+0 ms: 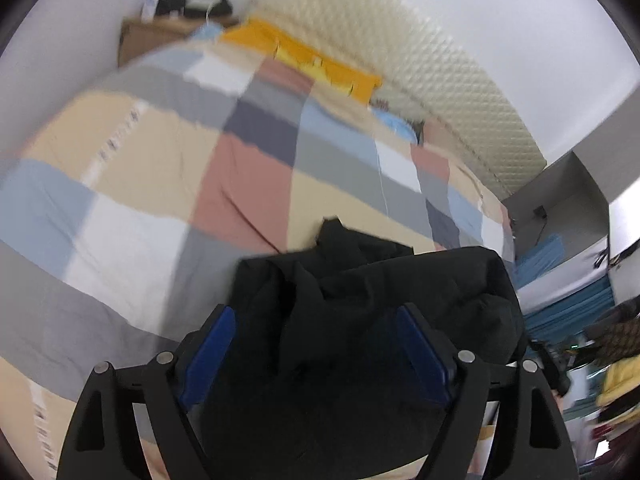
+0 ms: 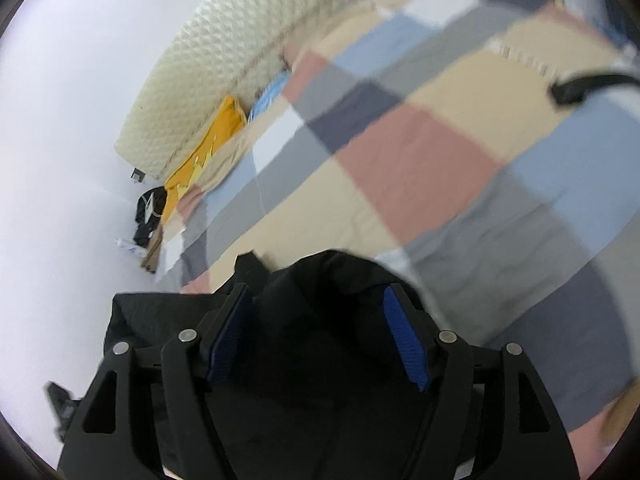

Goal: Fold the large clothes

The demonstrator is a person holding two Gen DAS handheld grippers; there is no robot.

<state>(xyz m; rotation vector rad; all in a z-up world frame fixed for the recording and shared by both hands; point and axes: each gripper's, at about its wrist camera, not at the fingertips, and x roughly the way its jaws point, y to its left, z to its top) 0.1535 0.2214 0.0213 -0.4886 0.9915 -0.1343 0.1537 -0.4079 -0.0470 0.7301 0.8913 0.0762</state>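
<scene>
1. Jaws on both grippers stand wide apart, with black fabric bunched between the blue pads. Left gripper (image 1: 316,344): the black garment (image 1: 360,300) fills the gap, but the pads do not press in on it. Right gripper (image 2: 320,332): same picture. Whether either has a real hold, I cannot tell; the cloth may only be draped across the fingers.
2. Garment location: heaped in front of both grippers, over the near part of the patchwork bedspread (image 1: 160,160). Both views are motion-blurred, and contact with the bed is not resolvable.
3. Judged step: carrying or laying out the garment ahead of a fold.
4. To do it well: close each jaw on a single edge rather than a wad, and keep the two grip points apart so the cloth hangs taut.
5. Lower onto the open middle of the bedspread, well apart from the yellow cloth (image 1: 304,56) by the quilted headboard (image 1: 420,60).
6. Risk: cloth slips out if the jaws stay this open.
</scene>
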